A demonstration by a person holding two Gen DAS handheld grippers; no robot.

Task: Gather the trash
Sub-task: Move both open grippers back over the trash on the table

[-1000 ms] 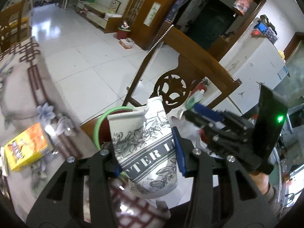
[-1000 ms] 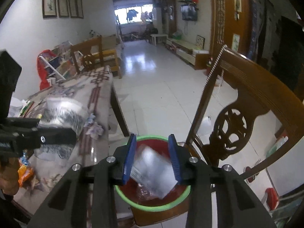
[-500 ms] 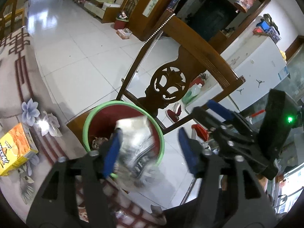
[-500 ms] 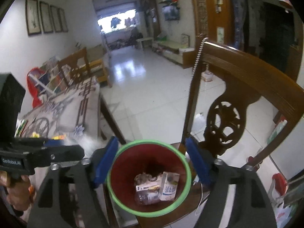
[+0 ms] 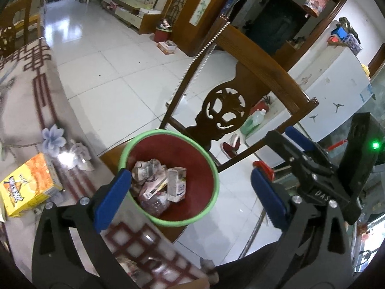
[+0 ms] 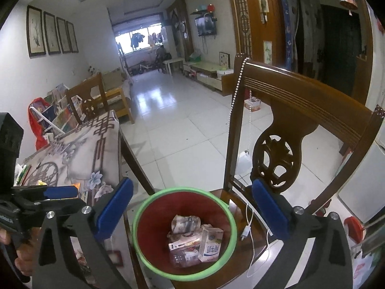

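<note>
Above the bin's rim (image 6: 183,191) — both tools opening, empty.

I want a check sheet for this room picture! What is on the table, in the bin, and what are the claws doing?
Surface: patterned table, chair seat under the bin.
Job's things: red bin with green rim holds a crumpled wrapper, a small milk carton and more trash.
Clutter: yellow box on the table.
Grippers: left claw and right claw both opening wide above the bin, nothing between their jaws.
Cables: white charger cable on the seat; bead cord on the chair.
Surroundings: carved wooden chair, tiled floor.
</note>
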